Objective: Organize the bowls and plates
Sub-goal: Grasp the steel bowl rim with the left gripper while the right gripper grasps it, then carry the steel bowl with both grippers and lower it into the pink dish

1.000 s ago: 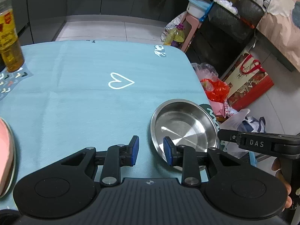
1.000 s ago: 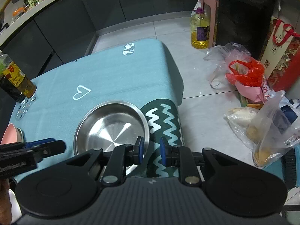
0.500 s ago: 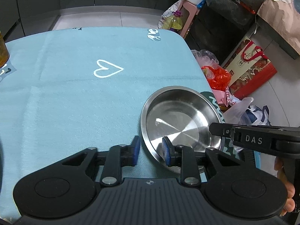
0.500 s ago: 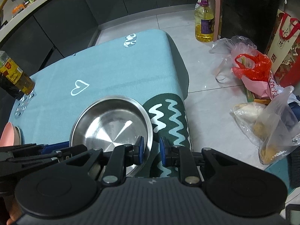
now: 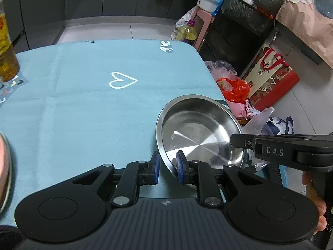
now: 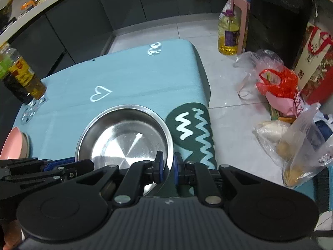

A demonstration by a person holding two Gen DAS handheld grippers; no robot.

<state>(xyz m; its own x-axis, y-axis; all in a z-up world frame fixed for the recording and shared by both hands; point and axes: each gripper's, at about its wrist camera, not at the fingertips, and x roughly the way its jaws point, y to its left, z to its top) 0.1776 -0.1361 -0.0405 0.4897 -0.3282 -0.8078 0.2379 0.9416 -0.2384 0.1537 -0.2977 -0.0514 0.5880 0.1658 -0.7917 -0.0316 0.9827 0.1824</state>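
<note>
Left gripper (image 5: pixel 167 167): jaws narrow and closing, steel plate (image 5: pixel 199 133) rim between the pads, contact unclear. Right gripper (image 6: pixel 167 167): clenched on the plate's opposite rim. Plate sits near the table's (image 5: pixel 83 114) right edge, straddled by both grippers.

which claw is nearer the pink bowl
Left. The left claw, closing around the steel plate rim, is on the pink bowl side; the right claw clamps the far rim.

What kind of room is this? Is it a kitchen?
Probably a home kitchen. A cooking oil jug stands on the tiled floor, dark cabinets run under a countertop crowded with jars, and a steel plate lies on the table's blue cloth.
</note>
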